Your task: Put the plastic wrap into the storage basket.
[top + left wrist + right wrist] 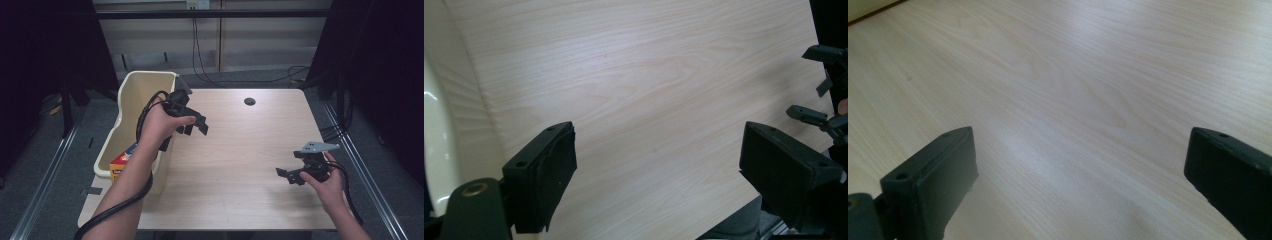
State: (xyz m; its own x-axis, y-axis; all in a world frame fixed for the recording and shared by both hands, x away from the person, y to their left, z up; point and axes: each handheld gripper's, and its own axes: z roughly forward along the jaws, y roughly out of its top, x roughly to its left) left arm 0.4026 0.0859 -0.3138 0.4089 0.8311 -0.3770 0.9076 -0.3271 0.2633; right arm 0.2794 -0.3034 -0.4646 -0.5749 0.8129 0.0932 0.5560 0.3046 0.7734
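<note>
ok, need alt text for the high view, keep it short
A person holds two black grippers over a light wooden table: the left gripper, jaws open and empty, beside a cream bin with a small box inside, the right gripper low near the table's right edge.

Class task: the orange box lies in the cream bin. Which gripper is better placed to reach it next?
Left: the left gripper hovers open beside the cream bin holding the orange box; the right gripper is across the table.

On the worktop point(240, 150): a bin point(131, 107) along the left edge, a box point(121, 164) inside at its near end. Left gripper point(192, 127) just right of the bin; right gripper point(287, 175) well apart, near the right front corner.
</note>
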